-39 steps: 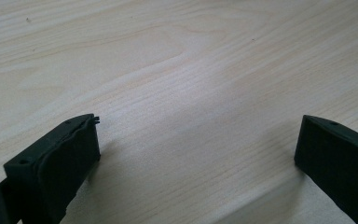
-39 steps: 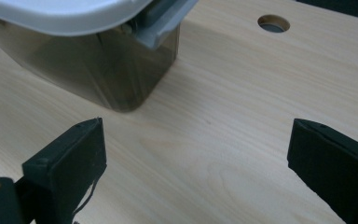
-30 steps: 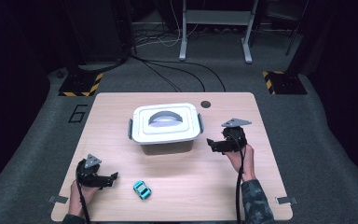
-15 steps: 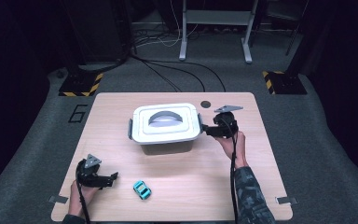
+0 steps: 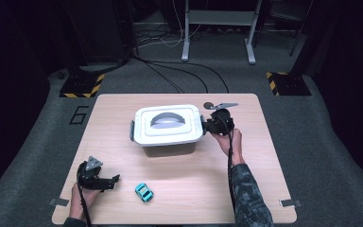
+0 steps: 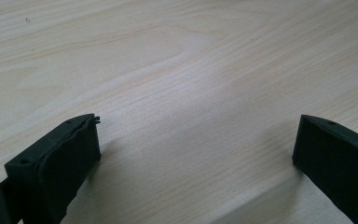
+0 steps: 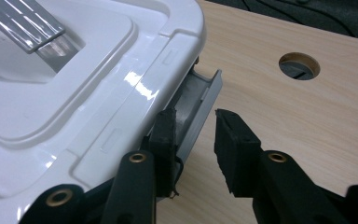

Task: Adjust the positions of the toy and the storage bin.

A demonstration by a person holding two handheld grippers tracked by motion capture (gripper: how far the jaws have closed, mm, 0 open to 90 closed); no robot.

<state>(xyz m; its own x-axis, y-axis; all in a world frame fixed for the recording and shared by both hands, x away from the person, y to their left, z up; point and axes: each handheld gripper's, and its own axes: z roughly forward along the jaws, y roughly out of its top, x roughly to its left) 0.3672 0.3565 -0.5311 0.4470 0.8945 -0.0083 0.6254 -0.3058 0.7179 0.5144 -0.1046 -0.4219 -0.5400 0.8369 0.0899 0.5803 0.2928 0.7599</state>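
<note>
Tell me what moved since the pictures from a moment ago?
The right tool slid left across the wooden table to the white plastic lidded box. Its jaws have just been closing around the box's grey side latch; a gap remains on one side. The left tool, box and small blue toy car stayed put.

One lidded box point(image 5: 168, 127), one toy car point(image 5: 143, 192), two tools, seemingly.
</note>
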